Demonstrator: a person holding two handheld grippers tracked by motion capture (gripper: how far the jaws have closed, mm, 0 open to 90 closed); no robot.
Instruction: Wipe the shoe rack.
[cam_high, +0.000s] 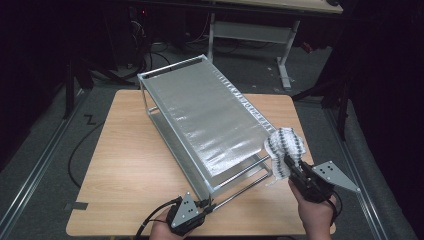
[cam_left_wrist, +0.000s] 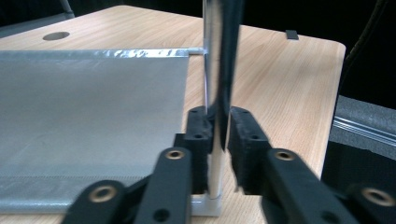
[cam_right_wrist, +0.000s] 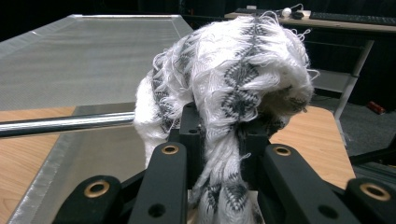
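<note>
Wooden table (cam_high: 130, 165), light top, rounded corners, w/ dark floor around it.

On it, set diagonally: metal rack (cam_high: 200, 117), two tiers, chrome tube frame, grey mesh shelves. Top shelf bare in the high view. Far corner toward back-left of table, near corner toward the person's edge.

White-and-grey fringed cloth (cam_high: 285, 150), bunched up, at rack's near-right end, just beside the top shelf edge and above the low side rail. In right gripper view the cloth (cam_right_wrist: 233, 84) bulges up over the jaws, strands hanging down betw. them; chrome rail (cam_right_wrist: 65, 123) running level behind it at left, mesh shelf beyond.

Right gripper (cam_high: 292, 169), held from bottom-right, grey three-cornered plate on top, pointing up-left at the rack end. Jaws clamped on the cloth, pinching a narrow neck of it.

Left gripper (cam_high: 210, 206), at the table's near edge, aimed at rack's near corner. In left gripper view (cam_left_wrist: 219, 135), jaws closed on the upright chrome corner post (cam_left_wrist: 219, 56), pads pressed on both sides of it low down, near its white foot (cam_left_wrist: 208, 205) on the tabletop. Lower mesh shelf to the left of post.

Cables trailing from the left gripper toward bottom edge.
</note>
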